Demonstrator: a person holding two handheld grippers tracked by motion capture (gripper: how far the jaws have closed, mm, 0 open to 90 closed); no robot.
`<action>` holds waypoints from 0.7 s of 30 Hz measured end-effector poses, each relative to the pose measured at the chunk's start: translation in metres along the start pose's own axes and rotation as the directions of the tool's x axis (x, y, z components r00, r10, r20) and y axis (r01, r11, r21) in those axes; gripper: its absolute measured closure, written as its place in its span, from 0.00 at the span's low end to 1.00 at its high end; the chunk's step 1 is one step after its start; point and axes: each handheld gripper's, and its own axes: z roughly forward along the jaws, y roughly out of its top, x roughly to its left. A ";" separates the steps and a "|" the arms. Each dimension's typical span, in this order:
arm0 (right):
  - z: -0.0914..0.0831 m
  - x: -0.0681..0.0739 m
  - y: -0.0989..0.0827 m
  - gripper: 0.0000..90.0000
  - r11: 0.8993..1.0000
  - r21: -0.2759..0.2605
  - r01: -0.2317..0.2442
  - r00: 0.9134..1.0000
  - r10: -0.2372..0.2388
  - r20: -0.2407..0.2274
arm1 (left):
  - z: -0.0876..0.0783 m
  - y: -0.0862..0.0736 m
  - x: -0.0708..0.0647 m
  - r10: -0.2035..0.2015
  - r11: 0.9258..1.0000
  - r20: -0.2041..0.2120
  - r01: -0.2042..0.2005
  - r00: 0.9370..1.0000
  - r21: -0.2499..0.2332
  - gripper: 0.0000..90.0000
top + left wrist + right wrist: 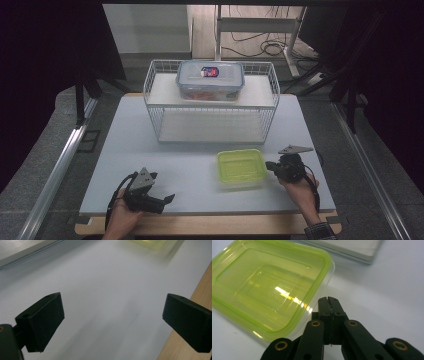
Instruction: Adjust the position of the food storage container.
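We see the left hand-held gripper [170,198] low on the pale grey surface [190,135], jaws wide apart, nothing between them | lime-green translucent plastic lidded tub [241,167] sits right of centre, before the white wire rack [212,102] | right hand-held gripper [268,164] just beside the tub's right edge, jaws pressed together, holding nothing.

A shallow rectangular tub of glossy, see-through yellow-green plastic [269,287] catches bright highlights on its smooth walls. It sits on a smooth, matt pale-grey tabletop [150,145] edged with light wood. Behind the tub stands a white wire-mesh metal rack [212,102], and on it a clear glossy plastic box [210,80].
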 end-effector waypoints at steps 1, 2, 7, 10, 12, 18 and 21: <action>0.001 0.003 0.001 0.99 1.000 0.002 0.004 1.000 -0.004 -0.010 | 0.000 0.000 0.000 0.000 1.000 0.000 0.000 1.000 0.000 0.04; 0.003 0.007 0.002 0.99 1.000 -0.002 0.013 1.000 -0.013 -0.020 | 0.000 0.000 0.000 0.001 1.000 0.000 -0.001 1.000 0.001 0.04; 0.009 0.027 0.007 0.99 0.999 -0.002 0.043 0.997 -0.043 -0.061 | 0.000 0.000 0.000 0.003 1.000 0.000 -0.003 1.000 0.001 0.04; 0.013 0.036 0.009 0.99 0.998 -0.002 0.063 0.995 -0.063 -0.078 | 0.000 0.000 -0.001 0.006 1.000 -0.001 -0.006 1.000 0.003 0.04; 0.015 0.042 0.010 0.99 0.998 -0.004 0.068 0.994 -0.069 -0.090 | 0.000 0.000 -0.001 0.007 1.000 0.000 -0.007 1.000 0.002 0.04; 0.023 0.055 0.010 0.98 0.995 0.006 0.099 0.988 -0.097 -0.123 | 0.001 0.000 -0.001 0.009 1.000 0.001 -0.009 1.000 0.005 0.04; 0.026 0.061 0.010 0.95 0.992 0.019 0.126 0.986 -0.123 -0.113 | 0.000 0.000 -0.001 0.009 1.000 0.000 -0.009 1.000 0.006 0.04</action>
